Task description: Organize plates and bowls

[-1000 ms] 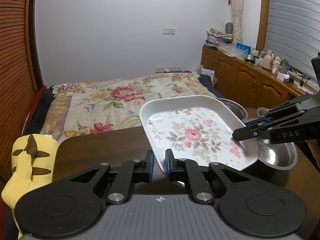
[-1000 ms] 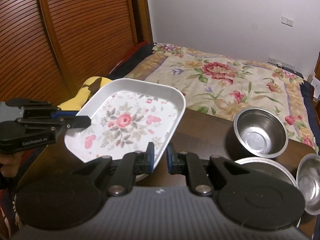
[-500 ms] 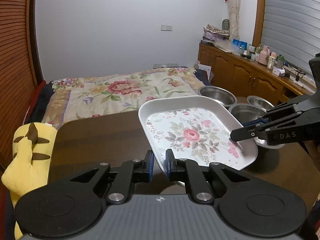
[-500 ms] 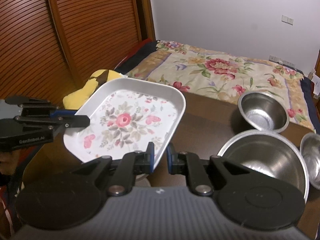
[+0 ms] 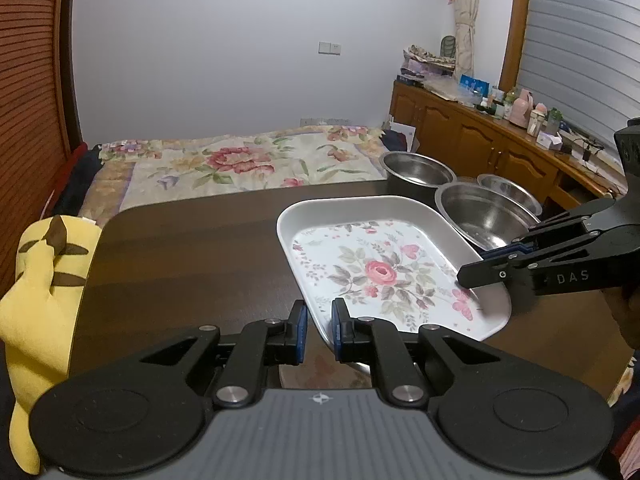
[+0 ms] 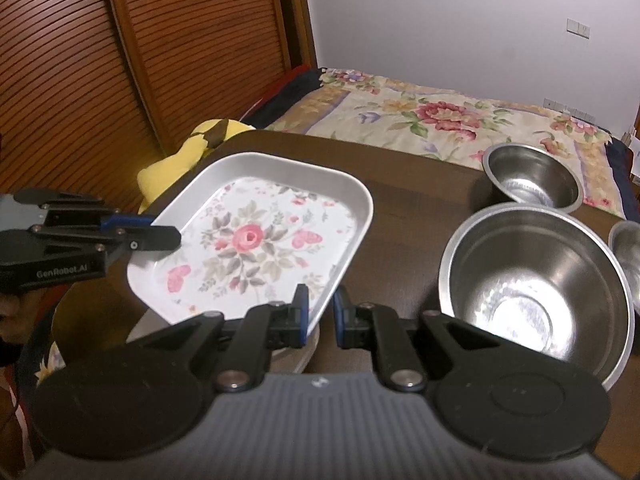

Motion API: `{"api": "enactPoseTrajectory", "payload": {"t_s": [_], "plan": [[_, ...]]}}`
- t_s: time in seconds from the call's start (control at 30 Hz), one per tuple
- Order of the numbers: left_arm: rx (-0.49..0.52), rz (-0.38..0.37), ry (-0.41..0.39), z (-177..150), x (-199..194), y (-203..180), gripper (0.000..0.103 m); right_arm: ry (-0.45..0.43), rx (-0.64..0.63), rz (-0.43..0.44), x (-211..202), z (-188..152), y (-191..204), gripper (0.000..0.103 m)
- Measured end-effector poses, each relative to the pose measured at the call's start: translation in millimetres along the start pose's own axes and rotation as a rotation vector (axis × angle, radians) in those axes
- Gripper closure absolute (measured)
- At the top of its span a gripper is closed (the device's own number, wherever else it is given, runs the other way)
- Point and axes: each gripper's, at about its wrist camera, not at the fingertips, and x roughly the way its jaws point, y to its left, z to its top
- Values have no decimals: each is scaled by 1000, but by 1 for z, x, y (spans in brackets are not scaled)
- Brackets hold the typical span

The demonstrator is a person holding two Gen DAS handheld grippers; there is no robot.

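Floral rectangular tray, held above the dark wooden table with opposite rims pinched in the nearly closed left gripper and right gripper; three steel bowls: large, deep, small, right of tray.

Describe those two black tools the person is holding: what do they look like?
Both are matte black plastic. The left gripper and right gripper each have two jointed fingers with silver pivot screws, blue pads at the tips, round black discs either side and a ribbed grey body. One side reads "GenRobot.AI", the other "DAS". No cables show.
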Motion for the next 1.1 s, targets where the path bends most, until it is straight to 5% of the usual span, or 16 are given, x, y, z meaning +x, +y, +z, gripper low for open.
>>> {"api": "enactPoseTrajectory", "payload": {"t_s": [1.1], "plan": [[-14,34,11,-54,-28,-16,89,-24,-32,53,-13,-43,23,87]]}}
